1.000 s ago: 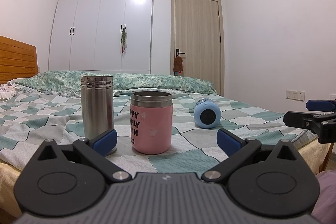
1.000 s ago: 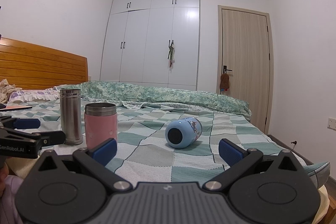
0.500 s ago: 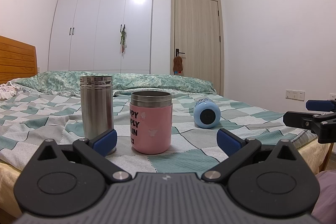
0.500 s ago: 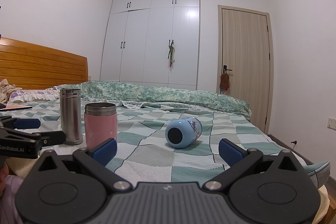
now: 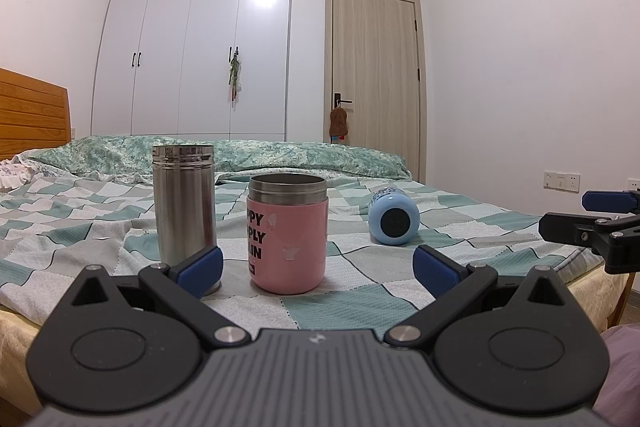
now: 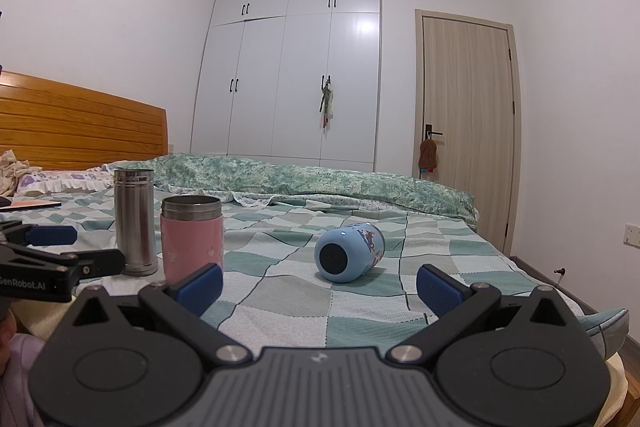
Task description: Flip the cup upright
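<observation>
A light blue cup (image 6: 348, 253) lies on its side on the checked bedspread, its base toward me; it also shows in the left wrist view (image 5: 394, 217). A pink cup (image 5: 286, 233) and a tall steel cup (image 5: 184, 203) stand upright to its left, also in the right wrist view as the pink cup (image 6: 192, 239) and steel cup (image 6: 134, 221). My left gripper (image 5: 318, 263) is open and empty in front of the pink cup. My right gripper (image 6: 320, 281) is open and empty, short of the blue cup.
The bed (image 6: 280, 291) has a rolled green quilt (image 6: 320, 183) at the far side and a wooden headboard (image 6: 80, 127) at left. A wardrobe (image 5: 192, 47) and door (image 5: 376, 75) stand behind. The bed's right edge (image 6: 560, 291) drops to the floor.
</observation>
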Demonstrator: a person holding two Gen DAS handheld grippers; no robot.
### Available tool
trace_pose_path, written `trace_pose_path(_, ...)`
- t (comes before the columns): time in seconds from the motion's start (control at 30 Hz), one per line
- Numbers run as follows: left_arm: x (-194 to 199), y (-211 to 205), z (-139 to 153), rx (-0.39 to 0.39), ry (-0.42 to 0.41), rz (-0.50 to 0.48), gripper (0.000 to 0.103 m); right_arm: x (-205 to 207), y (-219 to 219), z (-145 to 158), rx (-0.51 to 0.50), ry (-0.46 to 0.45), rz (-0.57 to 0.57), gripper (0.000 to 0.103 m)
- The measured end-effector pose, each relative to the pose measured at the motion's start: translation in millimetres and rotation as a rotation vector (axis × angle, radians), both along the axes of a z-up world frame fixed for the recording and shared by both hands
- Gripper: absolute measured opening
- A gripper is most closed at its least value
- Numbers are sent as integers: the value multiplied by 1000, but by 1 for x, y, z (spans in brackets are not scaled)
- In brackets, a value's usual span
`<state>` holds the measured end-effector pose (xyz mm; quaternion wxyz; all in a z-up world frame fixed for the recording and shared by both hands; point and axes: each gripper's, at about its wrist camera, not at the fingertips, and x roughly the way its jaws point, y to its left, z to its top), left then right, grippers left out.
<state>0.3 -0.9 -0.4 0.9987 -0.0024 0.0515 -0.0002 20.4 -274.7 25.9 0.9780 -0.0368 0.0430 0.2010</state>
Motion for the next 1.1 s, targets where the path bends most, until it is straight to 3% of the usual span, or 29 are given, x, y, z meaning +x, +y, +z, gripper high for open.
trace_pose_path(0.4, 1, -2, 1, 6, 9, -2, 103, 1, 0, -1, -5, 2, -4, 103)
trace_pose_path(0.57, 9, -10, 10, 24, 39, -48, 103, 3, -9, 5, 3, 14, -13, 103)
trace_pose_path(0.73, 34, -32, 40, 61, 77, -129, 103, 22, -22, 20, 32, 48, -44, 103)
trace_pose_path(0.93, 89, -67, 74, 135, 125, -220, 103, 56, -42, 48, -15, 100, -94, 103)
trace_pose_path(1.1, 139, -91, 87, 141, 166, -263, 103, 99, -64, 62, -50, 162, -147, 103)
